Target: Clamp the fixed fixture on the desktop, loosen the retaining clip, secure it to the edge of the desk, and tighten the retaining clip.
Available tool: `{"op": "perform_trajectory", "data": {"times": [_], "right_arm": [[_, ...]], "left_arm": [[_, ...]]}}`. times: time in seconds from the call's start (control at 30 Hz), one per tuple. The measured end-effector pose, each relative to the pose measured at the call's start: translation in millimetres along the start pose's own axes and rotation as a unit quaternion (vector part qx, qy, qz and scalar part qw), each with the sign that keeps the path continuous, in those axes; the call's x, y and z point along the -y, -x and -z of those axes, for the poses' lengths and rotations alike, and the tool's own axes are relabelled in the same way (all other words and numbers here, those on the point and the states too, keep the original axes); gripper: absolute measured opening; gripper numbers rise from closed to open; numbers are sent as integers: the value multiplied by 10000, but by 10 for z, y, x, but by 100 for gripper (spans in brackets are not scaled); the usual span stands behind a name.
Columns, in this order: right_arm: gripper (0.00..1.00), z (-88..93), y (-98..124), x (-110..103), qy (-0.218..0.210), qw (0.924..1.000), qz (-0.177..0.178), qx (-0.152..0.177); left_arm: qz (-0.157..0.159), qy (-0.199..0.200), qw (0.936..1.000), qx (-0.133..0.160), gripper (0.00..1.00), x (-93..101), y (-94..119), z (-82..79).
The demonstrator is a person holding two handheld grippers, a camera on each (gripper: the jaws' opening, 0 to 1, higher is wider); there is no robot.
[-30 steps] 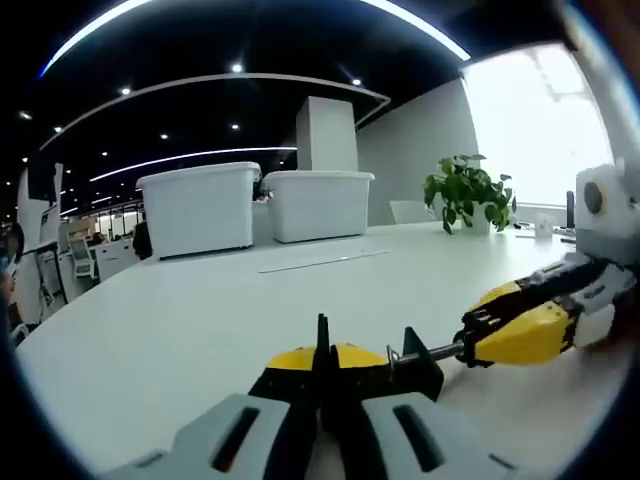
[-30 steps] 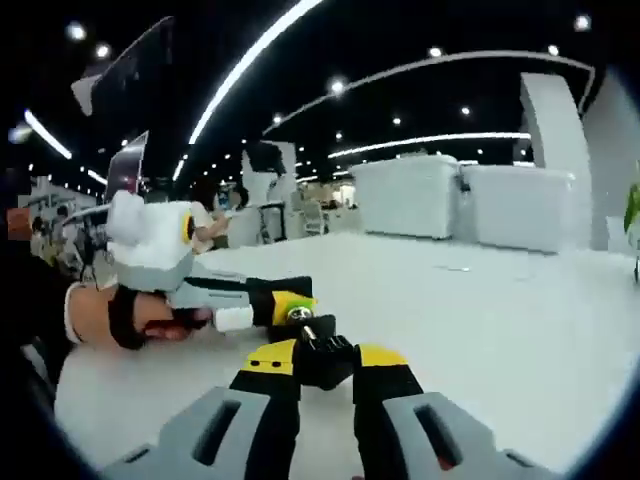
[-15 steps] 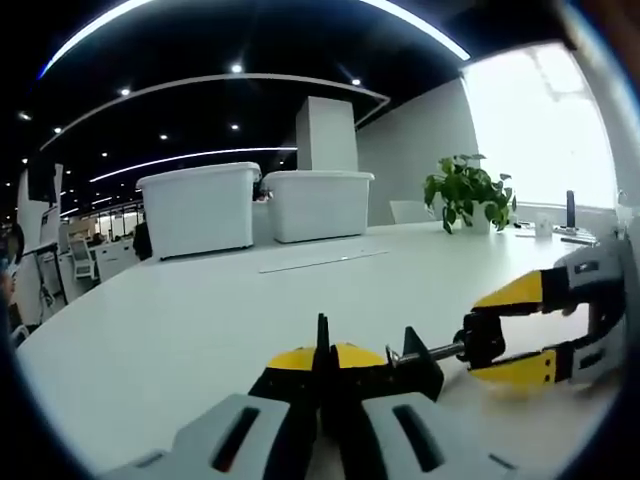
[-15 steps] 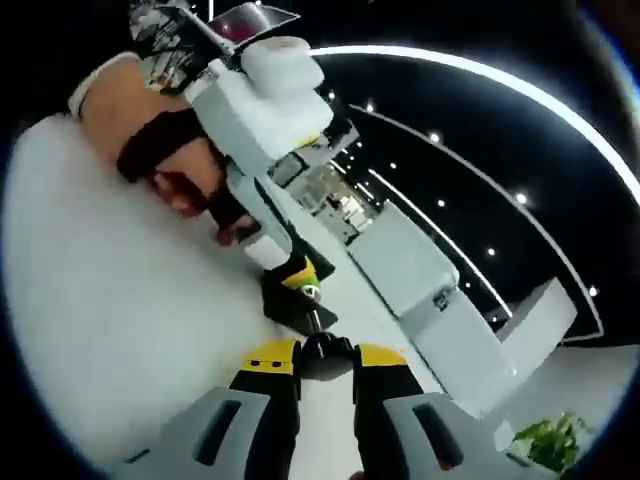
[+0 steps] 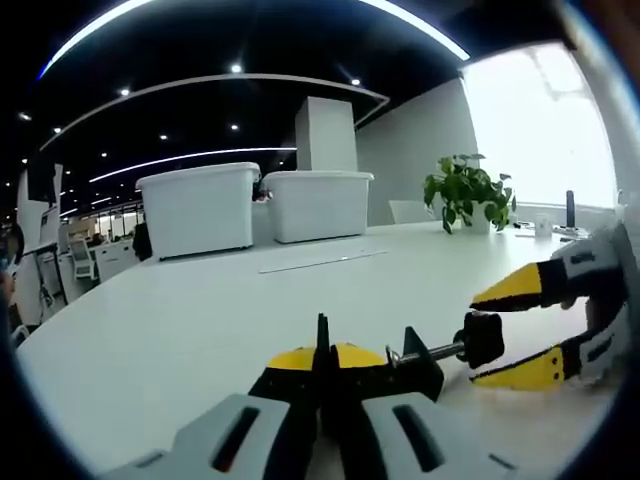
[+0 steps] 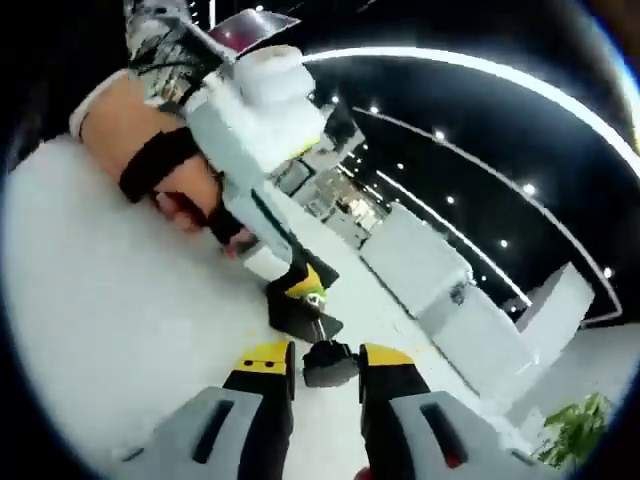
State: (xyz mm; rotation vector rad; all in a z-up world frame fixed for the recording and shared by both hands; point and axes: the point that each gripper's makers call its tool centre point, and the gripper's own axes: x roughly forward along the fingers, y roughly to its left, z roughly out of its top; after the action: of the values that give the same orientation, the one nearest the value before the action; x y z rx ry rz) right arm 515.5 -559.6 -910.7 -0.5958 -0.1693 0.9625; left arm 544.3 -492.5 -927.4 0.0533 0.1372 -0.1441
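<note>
Sideways on the desk (image 5: 180,310), fixture (image 5: 355,365) pinched by left claw (image 5: 322,400), screw knob (image 5: 483,338) between spread right claw (image 5: 520,330).

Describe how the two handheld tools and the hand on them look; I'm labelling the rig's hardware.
Both are alike. The right tool has grey jaws with dark slots and yellow-and-black tips. The left tool matches; seen from the right gripper view it has a white boxy body. A black strap crosses the hand holding it.
</note>
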Motion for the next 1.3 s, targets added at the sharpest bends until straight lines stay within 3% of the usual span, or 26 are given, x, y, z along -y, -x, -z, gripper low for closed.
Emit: {"op": "perform_trajectory", "data": {"times": [0.03,0.07,0.1,0.2,0.27,0.33,0.4,0.43,0.5,0.57,0.6,0.7,0.77,0.83,0.9,1.13,1.3], "right_arm": [[27,-38,18,19,-693,9975,-79,75],[29,-24,18,32,-1063,9942,-134,67],[30,-8,35,58,-1787,9837,-210,58],[30,77,41,224,-2699,9628,-70,122],[30,137,56,264,-3067,9517,-71,127],[30,224,47,274,-3569,9341,-98,46],[27,296,20,232,-3880,9213,-244,-41],[27,295,24,211,-3993,9164,-261,-50],[26,294,17,200,-4018,9152,-299,-35],[23,301,9,176,-4327,9009,-337,-100],[22,292,7,168,-4363,8989,-394,-91],[21,290,11,168,-4288,9027,-332,-137],[20,267,21,173,-3827,9236,-197,-134],[19,208,36,150,-2970,9548,-107,-16],[19,183,55,110,-2534,9674,-31,-7],[19,118,86,39,-1641,9864,92,18],[19,78,77,3,-435,9988,240,-15]], "left_arm": [[1,-8,10000,1,4,1,0,0],[3,-4,10000,0,4,1,1,0],[5,4,10000,0,4,3,1,0],[6,6,10000,-1,4,7,1,-1],[8,9,10000,-1,4,9,0,-1],[9,10,10000,-1,4,10,-4,-1],[10,11,10000,-1,4,13,-7,-3],[11,17,10000,-1,4,15,-7,-3],[10,17,10000,-1,4,20,-10,-5],[12,34,10000,-2,4,25,-12,-7],[12,39,10000,-3,4,28,-13,-8],[12,38,10000,0,4,33,-15,-11],[13,31,10000,4,4,33,-18,-12],[13,22,10000,4,4,34,-22,-12],[20,9,10000,14,4,37,-23,-15],[25,-5,10000,16,4,36,-23,-8],[22,-6,10000,12,4,28,-23,-4]]}}
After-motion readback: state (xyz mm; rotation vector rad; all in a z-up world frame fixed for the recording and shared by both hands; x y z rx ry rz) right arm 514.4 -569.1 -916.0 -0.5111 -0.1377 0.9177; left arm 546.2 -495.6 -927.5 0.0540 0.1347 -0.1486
